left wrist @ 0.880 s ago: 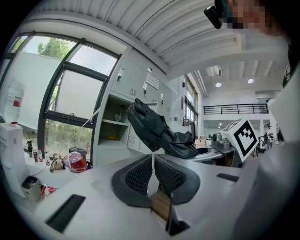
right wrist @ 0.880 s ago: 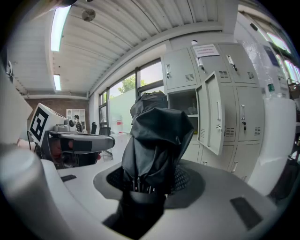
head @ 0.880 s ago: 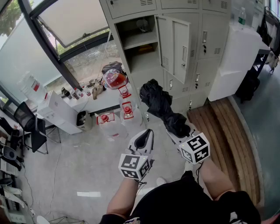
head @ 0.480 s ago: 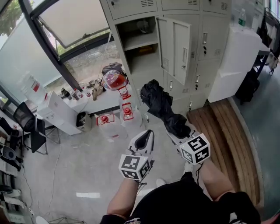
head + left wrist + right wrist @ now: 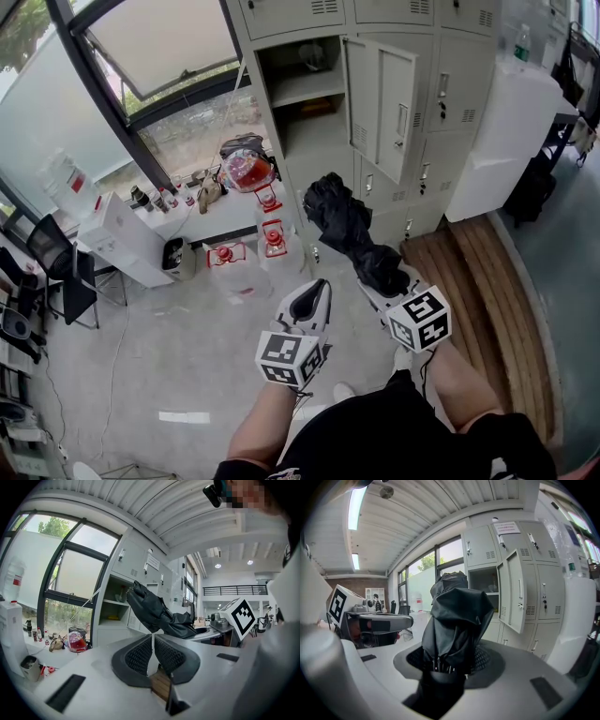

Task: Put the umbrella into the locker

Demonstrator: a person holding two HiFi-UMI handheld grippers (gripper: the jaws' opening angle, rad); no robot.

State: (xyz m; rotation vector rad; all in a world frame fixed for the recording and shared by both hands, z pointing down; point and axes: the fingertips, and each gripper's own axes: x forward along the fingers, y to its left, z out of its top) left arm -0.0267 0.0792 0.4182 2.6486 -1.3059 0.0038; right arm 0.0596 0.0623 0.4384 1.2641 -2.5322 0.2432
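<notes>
The umbrella [image 5: 349, 230], black and folded with its cloth loosely bunched, is held in the air in front of the locker [image 5: 281, 58], well apart from it and not yet inside. It is gripped at its near end by the right tongs [image 5: 382, 284], whose jaws are closed on the gathered cloth and ribs just above the handle. From there it slants up and to the far left. In the right gripper view the umbrella fills the space between the two dark, dotted pads [image 5: 485, 660] and rises in front of the grey locker.

The left tongs [image 5: 315, 292] are held just left of the right tongs, apart from the umbrella. Their jaws are closed together, with nothing between them.

One compartment of the locker is open, its door [image 5: 380, 105] swung out to the right. Inside, the space is divided by a shelf [image 5: 302, 86]. A small object is seen on the shelf and a yellowish one below it at the back, neither clear enough to be named. The neighbouring doors are shut.

To the left of the locker a low white table [image 5: 230, 214] is set under a large window [image 5: 159, 47]. Small bottles and a clear jug [image 5: 247, 171] with red contents are seen at it. On the right, a wooden platform [image 5: 473, 272] lies on the floor beside a tall white cabinet [image 5: 511, 122], on which a green-capped bottle [image 5: 522, 41] stands.
</notes>
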